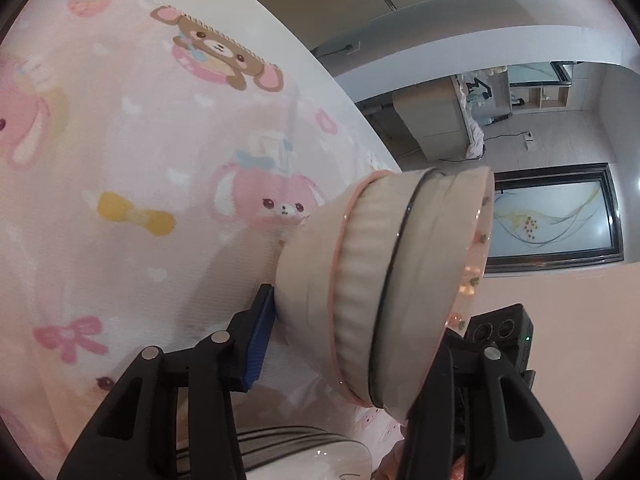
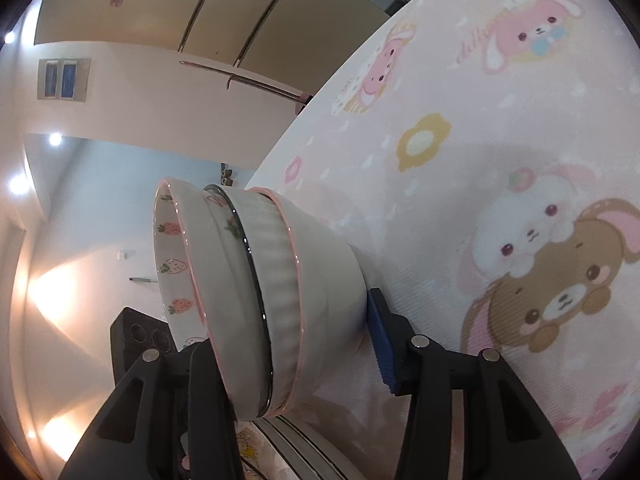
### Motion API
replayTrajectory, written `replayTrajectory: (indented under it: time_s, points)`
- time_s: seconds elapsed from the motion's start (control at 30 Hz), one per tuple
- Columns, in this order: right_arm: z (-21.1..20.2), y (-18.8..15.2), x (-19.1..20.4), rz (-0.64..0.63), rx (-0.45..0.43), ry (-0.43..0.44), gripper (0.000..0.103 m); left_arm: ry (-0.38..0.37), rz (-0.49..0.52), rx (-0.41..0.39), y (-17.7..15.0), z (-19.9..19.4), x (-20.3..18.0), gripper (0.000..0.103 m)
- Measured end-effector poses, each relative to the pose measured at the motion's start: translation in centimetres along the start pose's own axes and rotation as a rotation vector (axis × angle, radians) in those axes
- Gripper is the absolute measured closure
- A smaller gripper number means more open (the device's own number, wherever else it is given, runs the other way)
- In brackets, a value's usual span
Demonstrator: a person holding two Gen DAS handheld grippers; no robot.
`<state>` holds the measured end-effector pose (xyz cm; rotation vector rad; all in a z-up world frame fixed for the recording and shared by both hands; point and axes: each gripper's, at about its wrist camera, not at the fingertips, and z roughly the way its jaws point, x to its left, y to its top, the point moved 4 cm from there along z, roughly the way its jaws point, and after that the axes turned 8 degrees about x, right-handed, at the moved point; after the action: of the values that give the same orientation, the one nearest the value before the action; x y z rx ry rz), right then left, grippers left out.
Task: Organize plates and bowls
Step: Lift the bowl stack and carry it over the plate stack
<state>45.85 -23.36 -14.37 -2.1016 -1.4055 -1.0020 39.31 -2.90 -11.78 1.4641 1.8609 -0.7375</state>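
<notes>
A stack of three nested white bowls [image 1: 384, 280] stands on the pink cartoon tablecloth [image 1: 120, 160]; the top one has strawberry prints inside. Both views are rolled sideways. My left gripper [image 1: 352, 352] spans the stack from one side, its blue pad [image 1: 256, 344] against the bottom bowl's base and the other finger at the top rim. My right gripper [image 2: 292, 360] holds the same stack [image 2: 260, 296] from the opposite side, blue pad [image 2: 380, 340] at the base. Each gripper shows in the other's view behind the bowls.
A stack of plates with dark rims [image 1: 304, 452] lies close below the grippers, also in the right wrist view [image 2: 288, 440]. The table's edge [image 1: 320, 72] curves nearby, with cabinets and floor beyond it.
</notes>
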Motion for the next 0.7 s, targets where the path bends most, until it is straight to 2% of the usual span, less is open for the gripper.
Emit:
replayTrajectory:
  time_s: [0.1,0.4,0.7]
  points:
    - [0.2,0.0,0.3,0.006,0.01,0.009,0.055,0.035,0.023,-0.017,-0.2,-0.5,-0.6,0.058]
    - [-1.5,0.0,2.4,-0.028,-0.002,0.048,0.054,0.075,0.113,-0.06,-0.9,-2.2,-3.5,0.057]
    - [-4.2,-2.3,7.5,-0.109,-0.025,0.081,0.054,0.058,0.16,-0.127,-2.8,-6.7,-6.3,0.057]
